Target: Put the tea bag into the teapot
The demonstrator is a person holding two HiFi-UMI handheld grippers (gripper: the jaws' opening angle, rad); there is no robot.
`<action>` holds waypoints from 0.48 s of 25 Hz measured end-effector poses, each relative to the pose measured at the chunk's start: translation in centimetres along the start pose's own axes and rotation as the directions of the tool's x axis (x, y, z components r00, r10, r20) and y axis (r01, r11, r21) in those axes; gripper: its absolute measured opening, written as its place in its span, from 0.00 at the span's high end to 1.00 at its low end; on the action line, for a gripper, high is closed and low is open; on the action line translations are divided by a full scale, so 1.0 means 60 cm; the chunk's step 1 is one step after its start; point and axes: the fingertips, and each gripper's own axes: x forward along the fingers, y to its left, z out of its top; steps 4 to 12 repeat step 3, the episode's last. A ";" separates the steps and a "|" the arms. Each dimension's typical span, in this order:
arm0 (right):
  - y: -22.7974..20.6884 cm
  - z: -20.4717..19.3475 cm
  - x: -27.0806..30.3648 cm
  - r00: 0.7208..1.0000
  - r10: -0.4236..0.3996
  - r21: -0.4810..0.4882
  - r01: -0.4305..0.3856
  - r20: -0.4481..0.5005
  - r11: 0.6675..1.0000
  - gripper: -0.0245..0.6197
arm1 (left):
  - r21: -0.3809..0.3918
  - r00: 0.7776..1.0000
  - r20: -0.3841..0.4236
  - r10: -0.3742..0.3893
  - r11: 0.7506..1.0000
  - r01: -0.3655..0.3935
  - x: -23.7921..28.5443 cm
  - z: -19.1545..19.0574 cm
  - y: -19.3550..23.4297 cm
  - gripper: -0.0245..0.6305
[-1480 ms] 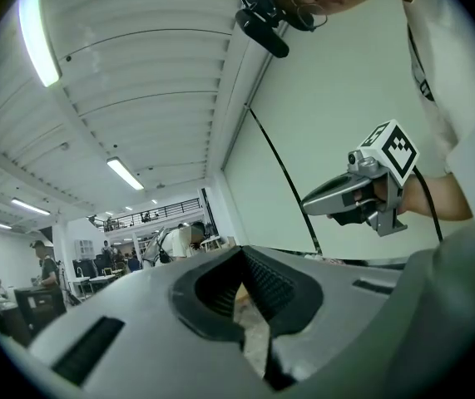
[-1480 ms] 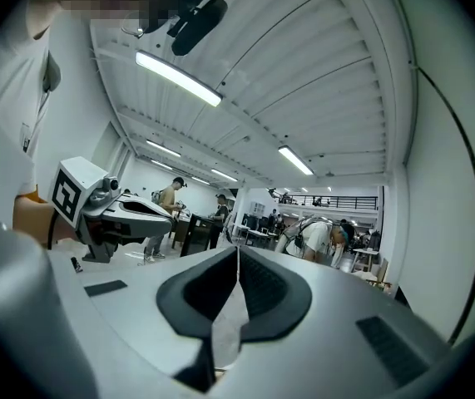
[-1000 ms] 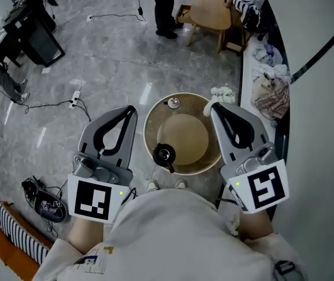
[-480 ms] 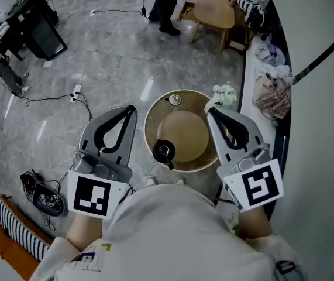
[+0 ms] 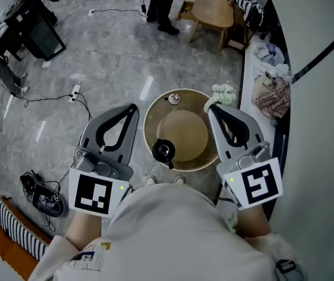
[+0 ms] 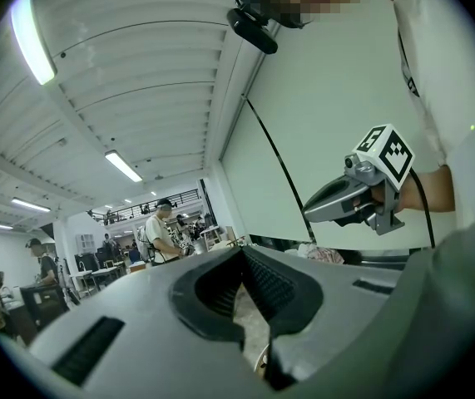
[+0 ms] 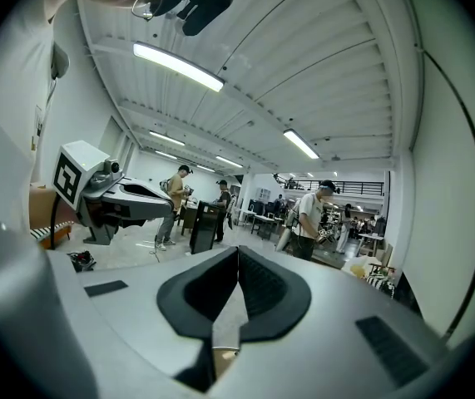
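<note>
A small black teapot (image 5: 164, 152) with an open top stands at the near edge of a round wooden table (image 5: 152, 115). A small round silvery thing (image 5: 173, 99) lies at the table's far edge. I cannot make out a tea bag. My left gripper (image 5: 133, 108) is held over the floor just left of the table, shut and holding nothing. My right gripper (image 5: 210, 108) hangs over the table's right rim, also shut and empty. In the left gripper view the jaws (image 6: 241, 252) meet at their tips; in the right gripper view (image 7: 238, 250) they do the same.
A white flower bunch (image 5: 224, 92) sits beside the table's far right. A wooden chair (image 5: 212, 10) and a standing person (image 5: 162, 4) are further off. A counter (image 5: 266, 69) with clothes runs along the right. Cables and a power strip (image 5: 75, 96) lie on the floor at left.
Both grippers have hardly moved and stay shut. The right one has drifted slightly up and left in the picture. The teapot has not moved.
</note>
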 end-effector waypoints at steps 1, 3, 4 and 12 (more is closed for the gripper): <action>0.000 -0.001 0.000 1.000 0.000 -0.001 0.000 0.000 1.000 0.95 | 0.002 1.000 0.002 -0.002 1.000 0.002 0.001 0.000 -0.001 0.95; 0.000 -0.001 0.000 1.000 -0.001 -0.003 0.001 0.001 1.000 0.95 | 0.004 1.000 0.006 -0.005 1.000 0.005 0.002 0.002 -0.002 0.95; 0.000 -0.001 0.000 1.000 -0.001 -0.003 0.001 0.001 1.000 0.95 | 0.004 1.000 0.006 -0.005 1.000 0.005 0.002 0.002 -0.002 0.95; 0.000 -0.001 0.000 1.000 -0.001 -0.003 0.001 0.001 1.000 0.95 | 0.004 1.000 0.006 -0.005 1.000 0.005 0.002 0.002 -0.002 0.95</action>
